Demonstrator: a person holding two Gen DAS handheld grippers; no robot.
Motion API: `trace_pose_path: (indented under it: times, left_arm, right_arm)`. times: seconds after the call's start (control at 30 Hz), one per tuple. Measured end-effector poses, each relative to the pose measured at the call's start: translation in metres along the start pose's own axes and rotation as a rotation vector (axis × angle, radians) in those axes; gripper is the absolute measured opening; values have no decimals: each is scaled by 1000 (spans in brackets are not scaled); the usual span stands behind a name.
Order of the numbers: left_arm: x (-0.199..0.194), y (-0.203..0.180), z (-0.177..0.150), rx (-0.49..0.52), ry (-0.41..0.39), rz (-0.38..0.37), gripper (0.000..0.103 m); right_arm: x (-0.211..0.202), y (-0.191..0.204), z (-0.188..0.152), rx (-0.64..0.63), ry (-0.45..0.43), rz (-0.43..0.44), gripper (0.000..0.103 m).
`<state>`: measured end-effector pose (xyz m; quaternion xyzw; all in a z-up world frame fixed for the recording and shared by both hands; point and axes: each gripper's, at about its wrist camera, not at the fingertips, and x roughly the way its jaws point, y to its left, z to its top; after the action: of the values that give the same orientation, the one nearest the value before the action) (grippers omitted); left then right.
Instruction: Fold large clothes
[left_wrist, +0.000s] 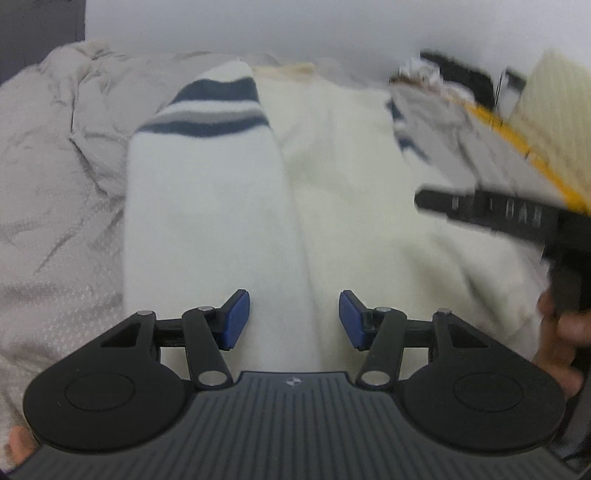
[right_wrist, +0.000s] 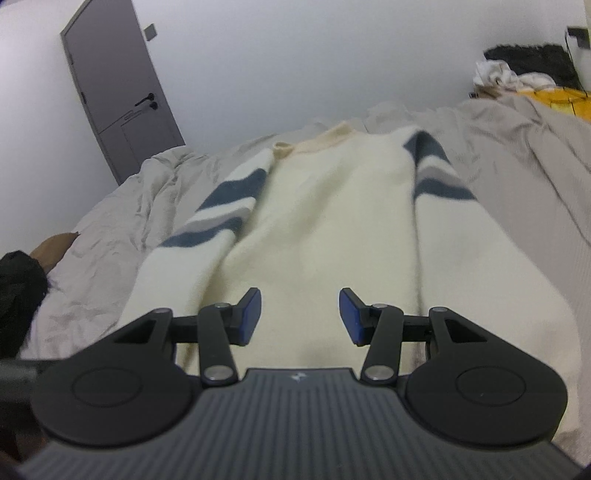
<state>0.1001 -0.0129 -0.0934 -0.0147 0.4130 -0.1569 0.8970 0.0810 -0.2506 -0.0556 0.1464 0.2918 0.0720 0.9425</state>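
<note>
The sweater (right_wrist: 332, 229) lay flat on the bed (right_wrist: 517, 155), sleeves folded in, body fold left, and both grippers (left_wrist: 294, 319) (right_wrist: 300, 317) were released, holding nothing.

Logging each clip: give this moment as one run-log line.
stage: pre-grasp | left tongs: open, empty | right tongs: open, empty | sweater: flat on bed, sleeves folded in

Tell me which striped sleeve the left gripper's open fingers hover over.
The left gripper hovers over the sweater's left-hand sleeve, sharp and close; the other striped sleeve lies far right, blurred.
</note>
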Motion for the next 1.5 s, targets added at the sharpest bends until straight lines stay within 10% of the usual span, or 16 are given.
trace_pose_path:
  times: [0.33, 0.67, 0.83, 1.1, 1.5]
  left_arm:
    - [1, -24, -30, 104, 52, 209, 61]
    - [17, -35, -37, 219, 150, 258, 60]
    - [11, -20, -24, 192, 167, 201, 17]
    - [-70, 80, 31, -99, -6, 101, 9]
    - [-153, 286, 194, -297, -208, 314, 8]
  right_arm:
    - [16, -5, 0, -1, 25, -2, 49]
    - [27, -9, -2, 17, 58, -6, 49]
    - [29, -13, -3, 31, 65, -16, 49]
    - [32, -9, -5, 0, 71, -2, 49]
    - [34, 4, -4, -80, 53, 7, 49]
